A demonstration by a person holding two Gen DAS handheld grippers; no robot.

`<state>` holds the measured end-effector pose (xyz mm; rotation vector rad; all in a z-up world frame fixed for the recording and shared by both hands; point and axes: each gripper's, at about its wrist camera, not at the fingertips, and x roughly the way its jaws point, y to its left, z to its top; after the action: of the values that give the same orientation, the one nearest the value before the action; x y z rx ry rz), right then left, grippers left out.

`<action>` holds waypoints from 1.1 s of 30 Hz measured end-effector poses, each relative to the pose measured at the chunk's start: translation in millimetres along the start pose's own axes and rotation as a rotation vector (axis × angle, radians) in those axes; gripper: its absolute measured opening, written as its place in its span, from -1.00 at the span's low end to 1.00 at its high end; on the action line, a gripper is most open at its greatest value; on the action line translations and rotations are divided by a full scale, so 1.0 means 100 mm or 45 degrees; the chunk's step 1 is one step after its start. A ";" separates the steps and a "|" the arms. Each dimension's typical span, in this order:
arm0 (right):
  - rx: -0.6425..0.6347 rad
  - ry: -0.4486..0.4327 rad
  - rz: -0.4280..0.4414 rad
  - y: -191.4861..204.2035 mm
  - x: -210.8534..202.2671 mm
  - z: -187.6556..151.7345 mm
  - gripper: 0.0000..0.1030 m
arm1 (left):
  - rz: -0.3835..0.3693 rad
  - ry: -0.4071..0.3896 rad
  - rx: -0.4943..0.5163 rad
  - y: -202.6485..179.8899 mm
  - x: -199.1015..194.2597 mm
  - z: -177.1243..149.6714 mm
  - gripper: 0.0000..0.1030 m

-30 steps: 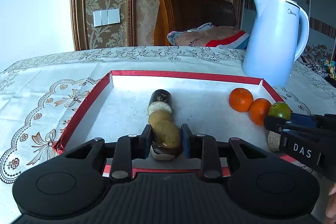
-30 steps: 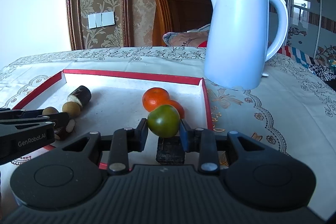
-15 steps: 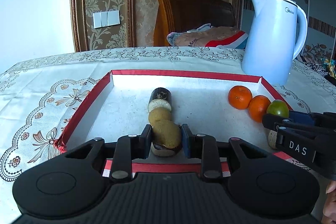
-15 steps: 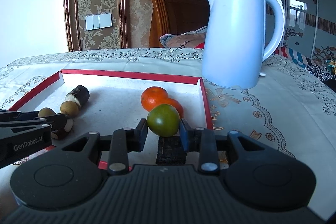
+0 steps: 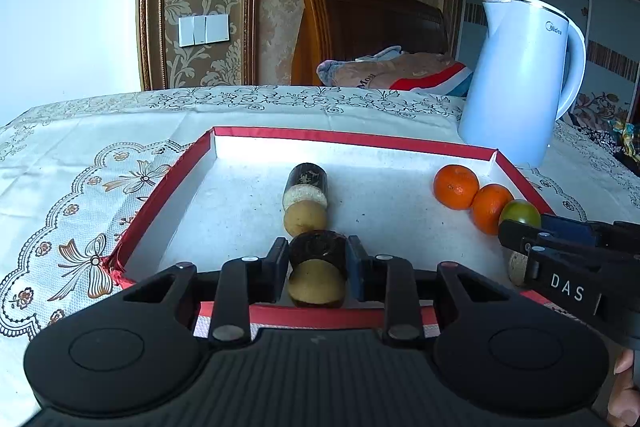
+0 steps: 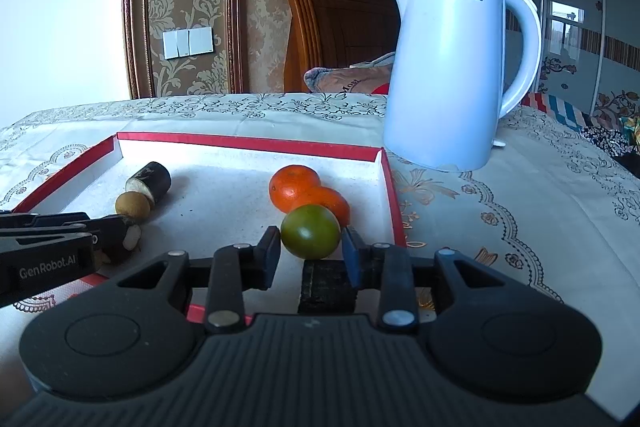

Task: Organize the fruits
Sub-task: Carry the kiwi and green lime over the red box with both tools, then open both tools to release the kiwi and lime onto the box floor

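A white kettle point(image 6: 444, 75) stands behind the red-rimmed tray point(image 6: 248, 143); my right claw point(image 6: 310, 253) narrowly flanks the green tomato point(image 6: 310, 231), my left claw point(image 5: 318, 267) clamps a dark cane piece point(image 5: 317, 273).

From my right wrist camera, the right gripper point(image 6: 310, 259) has its pads close on either side of a green tomato point(image 6: 310, 231), a sliver of gap on the left. Two tangerines point(image 6: 295, 187) sit touching just behind it in the red-rimmed tray point(image 6: 248, 143). At left, the left gripper point(image 6: 100, 233) reaches in beside a longan point(image 6: 133, 205) and a dark sugarcane piece point(image 6: 150, 181). A white Midea kettle point(image 6: 446, 75) stands beyond the tray's right corner.
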<state>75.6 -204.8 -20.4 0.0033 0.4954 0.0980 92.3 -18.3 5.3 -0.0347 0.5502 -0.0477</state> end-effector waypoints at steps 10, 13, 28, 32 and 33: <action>-0.011 -0.004 0.004 0.02 -0.02 -0.01 -0.25 | -0.017 0.032 -0.046 0.06 0.00 0.00 -0.28; -0.009 -0.004 0.005 0.02 -0.02 -0.02 -0.25 | 0.001 0.026 -0.016 0.03 -0.01 -0.02 -0.27; 0.004 -0.004 0.000 -0.01 -0.03 -0.03 0.02 | 0.006 0.017 -0.002 0.02 -0.03 -0.03 0.08; 0.012 -0.010 -0.006 -0.03 -0.05 -0.04 0.24 | 0.011 0.003 -0.012 0.05 -0.06 -0.03 0.13; 0.012 -0.015 -0.008 -0.03 -0.06 -0.04 0.24 | 0.011 0.002 -0.018 0.06 -0.07 -0.03 0.13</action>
<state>68.7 -208.2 -20.9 0.0113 0.4840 0.0898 85.0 -12.2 5.6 -0.0458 0.5519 -0.0356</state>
